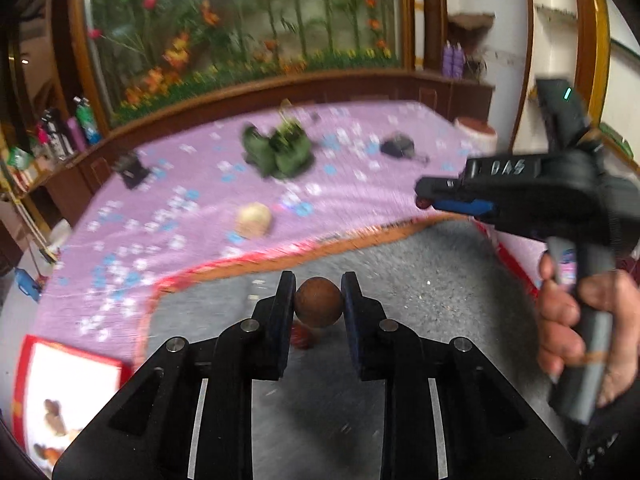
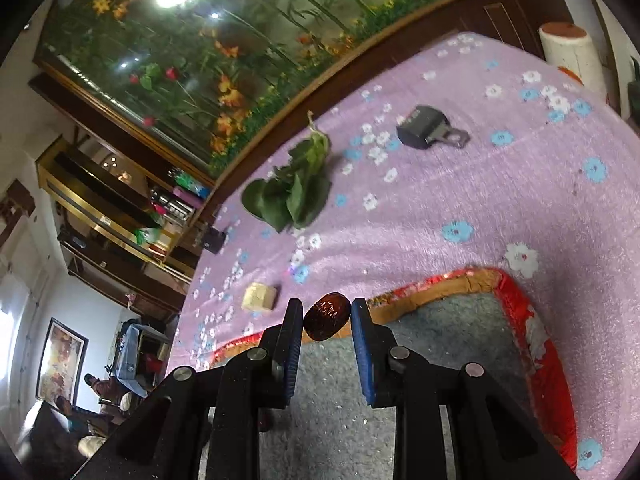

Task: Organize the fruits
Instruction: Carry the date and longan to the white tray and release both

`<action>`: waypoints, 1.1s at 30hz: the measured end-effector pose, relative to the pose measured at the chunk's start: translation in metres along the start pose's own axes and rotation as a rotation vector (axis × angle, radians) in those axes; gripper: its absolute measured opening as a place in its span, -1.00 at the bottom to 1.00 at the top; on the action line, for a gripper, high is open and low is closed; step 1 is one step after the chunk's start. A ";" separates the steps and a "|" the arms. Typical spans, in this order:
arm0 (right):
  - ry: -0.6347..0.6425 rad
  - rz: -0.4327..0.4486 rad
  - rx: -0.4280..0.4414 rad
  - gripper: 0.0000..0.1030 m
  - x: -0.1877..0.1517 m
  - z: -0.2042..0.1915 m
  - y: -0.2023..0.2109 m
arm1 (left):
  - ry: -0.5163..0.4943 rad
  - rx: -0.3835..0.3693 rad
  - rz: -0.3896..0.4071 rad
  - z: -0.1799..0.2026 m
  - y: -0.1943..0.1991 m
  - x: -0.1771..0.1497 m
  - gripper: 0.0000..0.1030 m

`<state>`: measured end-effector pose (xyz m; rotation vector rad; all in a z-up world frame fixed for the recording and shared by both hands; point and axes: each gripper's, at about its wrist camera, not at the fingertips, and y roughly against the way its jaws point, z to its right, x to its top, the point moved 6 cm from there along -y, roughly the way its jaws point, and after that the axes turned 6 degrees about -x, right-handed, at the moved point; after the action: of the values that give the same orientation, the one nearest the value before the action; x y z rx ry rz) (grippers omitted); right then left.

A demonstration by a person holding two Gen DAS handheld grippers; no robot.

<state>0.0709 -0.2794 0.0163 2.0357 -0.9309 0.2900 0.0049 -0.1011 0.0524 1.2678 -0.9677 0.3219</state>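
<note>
Two pairs of tongs, each clenched on one small fruit. The left gripper (image 1: 319,306) pinches a round, dull-brown fruit (image 1: 319,307) between its pads, held above a grey mat (image 1: 420,280); just under it a small dark-red fruit (image 1: 301,338) lies on the mat, half hidden behind the left finger. The right gripper (image 2: 326,318) grips a wrinkled, glossy dark-red fruit (image 2: 326,317) over the far rim of the same mat (image 2: 440,340). From the left wrist view this second tool (image 1: 424,200) shows side-on, gripped by the person's right hand (image 1: 576,328), with raised letters on its body that seem to read "DAS"; motion blur smears everything beyond the pads there.

The mat has a red and orange floral border (image 2: 536,332), and past it spreads a purple blanket (image 2: 480,184) with white and blue flowers, mostly bare. On it sit a pale block (image 2: 259,297) near the border, a bunch of green leaves (image 2: 290,196) farther off, and a dark buckle-like object (image 2: 430,125) to the right; what the block is cannot be told. At lower left of the left wrist view a red-edged white card (image 1: 68,392) is cut off by the frame, its printed pictures unreadable. A wooden ledge (image 1: 280,88) bounds the blanket's far side.
</note>
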 end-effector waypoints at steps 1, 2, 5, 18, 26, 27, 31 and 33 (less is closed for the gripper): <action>0.005 0.016 0.002 -0.53 0.001 -0.001 0.002 | 0.008 0.008 0.024 -0.006 0.013 0.000 -0.56; 0.010 0.033 0.009 -0.53 0.001 -0.003 0.006 | 0.021 0.017 0.048 -0.013 0.026 0.000 -0.56; 0.026 0.076 0.019 -0.53 0.003 -0.007 0.013 | 0.054 0.059 0.114 -0.038 0.064 -0.003 -0.56; 0.233 -0.010 0.218 -0.54 -0.070 -0.142 0.011 | 0.271 0.310 0.250 -0.186 0.174 -0.058 -0.56; 0.500 -0.209 0.347 -0.54 -0.196 -0.287 -0.021 | 0.373 0.433 0.232 -0.252 0.193 -0.108 -0.56; 0.523 -0.224 0.349 -0.54 -0.207 -0.295 -0.027 | 0.383 0.443 0.223 -0.259 0.193 -0.116 -0.56; 0.585 -0.291 0.350 -0.54 -0.254 -0.323 -0.048 | 0.406 0.469 0.190 -0.274 0.187 -0.135 -0.56; 0.616 -0.315 0.332 -0.54 -0.271 -0.331 -0.060 | 0.417 0.471 0.170 -0.282 0.182 -0.144 -0.56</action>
<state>-0.0323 0.1392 0.0422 2.1496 -0.1846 0.8810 -0.0823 0.2529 0.0665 1.4627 -0.6568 0.9513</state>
